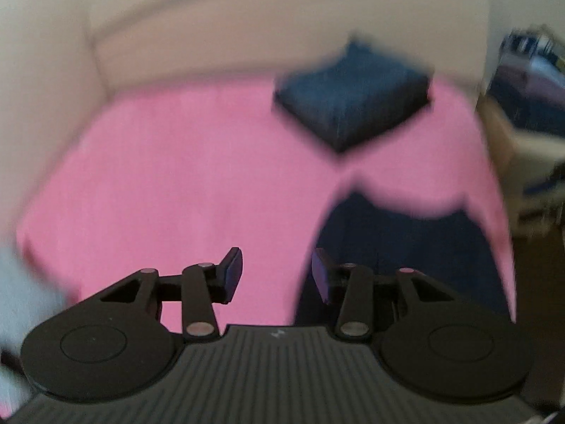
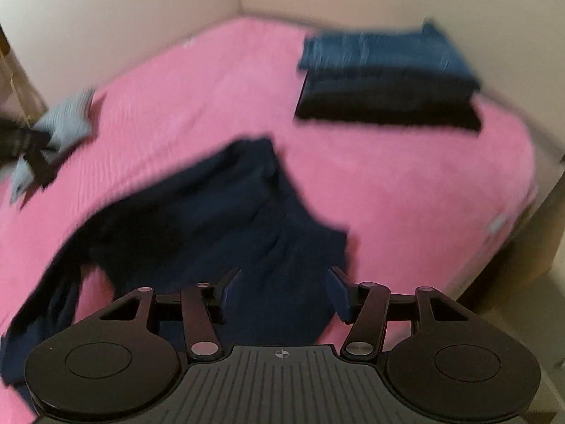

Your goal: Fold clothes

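Right wrist view shows a dark navy garment [image 2: 226, 212] lying crumpled and unfolded on a pink bed cover [image 2: 406, 194], motion-blurred so its seams and type cannot be told. Its long axis runs diagonally, from the near left edge of the bed, where part of it hangs over the side, up toward the middle of the bed. The right gripper [image 2: 284, 295] hovers just above its near end with its jaws apart and nothing between them. Farther back on the right sits a stack of folded clothes [image 2: 388, 81], blue on top and black beneath, well apart from the loose garment. A grey cloth [image 2: 67, 123] lies near the left edge. In the left wrist view the left gripper [image 1: 277, 275] has its jaws apart over the cover, beside the same navy garment [image 1: 388, 240].
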